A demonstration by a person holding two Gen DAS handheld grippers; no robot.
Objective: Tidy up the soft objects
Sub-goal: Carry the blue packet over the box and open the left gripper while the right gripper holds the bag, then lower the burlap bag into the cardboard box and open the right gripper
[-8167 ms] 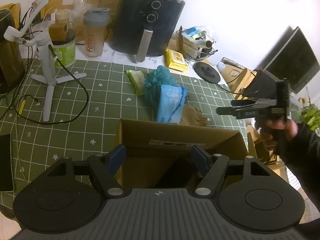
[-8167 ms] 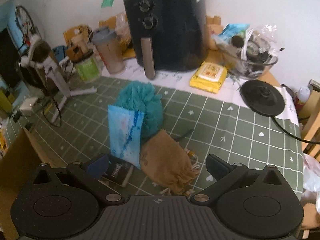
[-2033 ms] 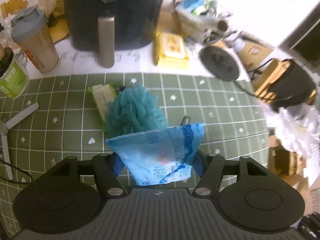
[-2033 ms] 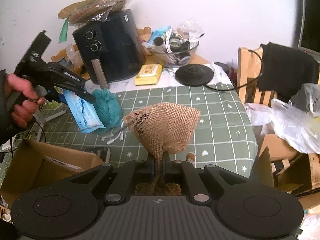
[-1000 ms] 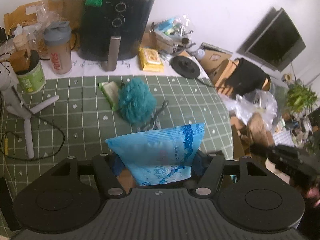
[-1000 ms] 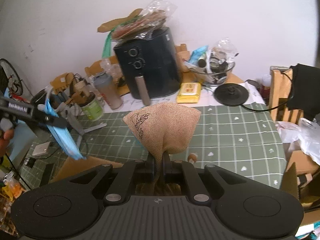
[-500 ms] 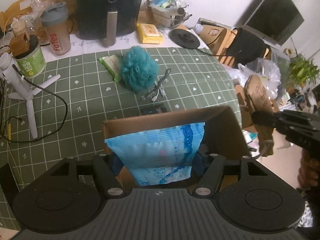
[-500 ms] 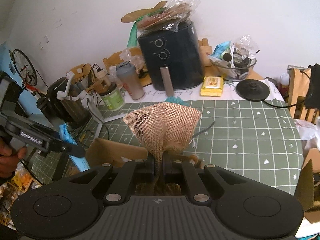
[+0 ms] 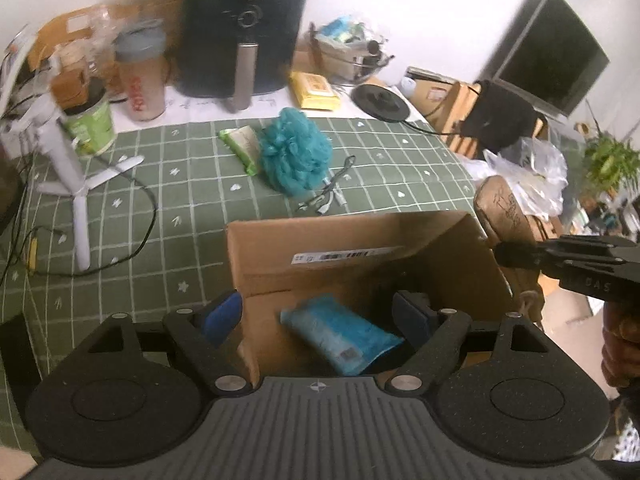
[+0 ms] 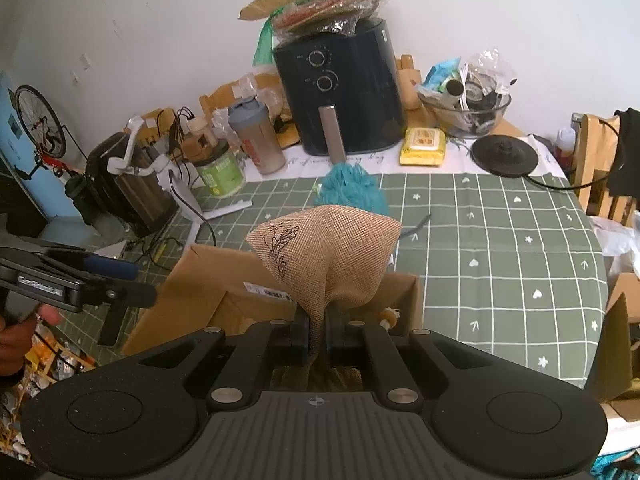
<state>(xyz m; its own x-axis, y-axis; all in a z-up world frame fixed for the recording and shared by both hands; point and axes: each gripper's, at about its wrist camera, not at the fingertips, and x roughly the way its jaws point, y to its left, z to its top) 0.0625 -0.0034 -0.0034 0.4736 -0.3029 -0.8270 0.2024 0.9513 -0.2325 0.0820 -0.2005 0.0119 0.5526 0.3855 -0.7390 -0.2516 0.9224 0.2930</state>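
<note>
The blue packet (image 9: pixel 340 334) lies loose inside the open cardboard box (image 9: pixel 360 236), below my left gripper (image 9: pixel 318 312), whose jaws are opening with nothing pressed between them. The blue pads (image 9: pixel 224 312) stand wide apart over the box. My right gripper (image 10: pixel 316 334) is shut on the neck of a burlap pouch (image 10: pixel 324 256), held above the box's near right corner (image 10: pixel 400 292); the same pouch (image 9: pixel 504 212) shows at the right of the left wrist view. A teal mesh sponge (image 9: pixel 294 156) rests on the green checked tablecloth (image 9: pixel 180 184) beyond the box.
A black air fryer (image 9: pixel 244 28), shaker bottle (image 9: pixel 140 76), green tub (image 9: pixel 90 120), yellow wipes pack (image 9: pixel 314 90) and white tripod stand (image 9: pixel 72 172) crowd the far side. A green packet (image 9: pixel 240 144) and cable (image 9: pixel 328 196) lie by the sponge. Chair and bags stand right.
My left jaws have spread and the blue packet has dropped from them into the box. The right gripper with the pouch has moved closer over the box.
</note>
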